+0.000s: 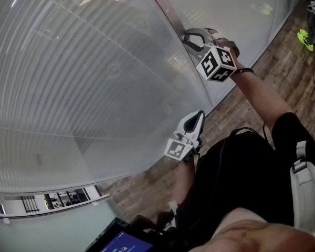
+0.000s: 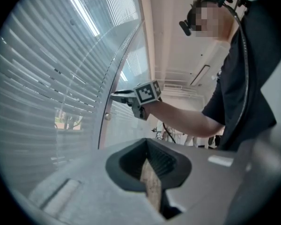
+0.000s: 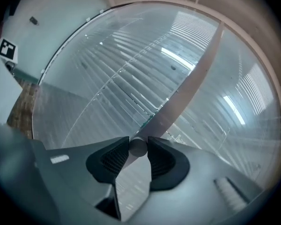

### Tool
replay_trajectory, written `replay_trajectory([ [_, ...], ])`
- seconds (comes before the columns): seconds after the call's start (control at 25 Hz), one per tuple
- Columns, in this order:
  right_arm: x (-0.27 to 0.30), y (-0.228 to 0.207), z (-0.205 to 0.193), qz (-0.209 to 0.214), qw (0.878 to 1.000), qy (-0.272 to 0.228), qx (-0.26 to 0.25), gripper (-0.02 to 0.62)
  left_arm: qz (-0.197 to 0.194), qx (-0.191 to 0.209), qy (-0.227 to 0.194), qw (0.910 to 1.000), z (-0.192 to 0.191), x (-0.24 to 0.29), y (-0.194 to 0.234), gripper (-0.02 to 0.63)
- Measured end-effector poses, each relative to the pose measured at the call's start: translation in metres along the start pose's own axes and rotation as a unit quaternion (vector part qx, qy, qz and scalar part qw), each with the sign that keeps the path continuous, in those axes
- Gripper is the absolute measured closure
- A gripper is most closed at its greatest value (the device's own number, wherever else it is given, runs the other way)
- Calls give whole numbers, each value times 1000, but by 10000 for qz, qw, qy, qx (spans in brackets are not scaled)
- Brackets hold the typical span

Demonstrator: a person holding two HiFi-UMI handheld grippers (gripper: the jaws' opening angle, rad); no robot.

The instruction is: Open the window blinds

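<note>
The right gripper (image 3: 138,144) clamps the round wand (image 3: 192,86) before the slatted window blinds (image 3: 98,74).

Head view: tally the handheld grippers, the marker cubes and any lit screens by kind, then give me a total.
Grey two-jaw handheld grippers, the left gripper and the right gripper: 2
Black-and-white marker cubes: 2
Dark lit screen: 1
Total: 5
</note>
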State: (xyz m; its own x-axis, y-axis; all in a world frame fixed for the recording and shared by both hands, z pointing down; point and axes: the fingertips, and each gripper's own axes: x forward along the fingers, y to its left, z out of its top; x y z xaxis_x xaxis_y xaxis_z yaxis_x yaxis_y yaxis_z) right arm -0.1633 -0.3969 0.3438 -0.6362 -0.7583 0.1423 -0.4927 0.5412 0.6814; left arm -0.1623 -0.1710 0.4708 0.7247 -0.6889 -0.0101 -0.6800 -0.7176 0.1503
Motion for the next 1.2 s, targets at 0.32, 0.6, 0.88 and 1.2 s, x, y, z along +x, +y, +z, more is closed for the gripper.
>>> replay_trajectory([
  [0.32, 4, -6, -6, -29, 9924, -86, 1226, 466, -162, 60, 4, 9998, -3, 1, 4, 604],
  [0.6, 2, -12, -4, 50, 9680, -182, 2504, 466, -236, -66, 51, 9997, 5, -6, 1, 604],
  [0.88, 5, -14, -13, 129, 9351, -363, 3523, 466, -311, -81, 83, 9995, 2, -11, 5, 604],
  [1.2, 2, -16, -15, 129, 9149, -452, 4008, 466, -393, -64, 120, 9991, 2, -15, 5, 604],
])
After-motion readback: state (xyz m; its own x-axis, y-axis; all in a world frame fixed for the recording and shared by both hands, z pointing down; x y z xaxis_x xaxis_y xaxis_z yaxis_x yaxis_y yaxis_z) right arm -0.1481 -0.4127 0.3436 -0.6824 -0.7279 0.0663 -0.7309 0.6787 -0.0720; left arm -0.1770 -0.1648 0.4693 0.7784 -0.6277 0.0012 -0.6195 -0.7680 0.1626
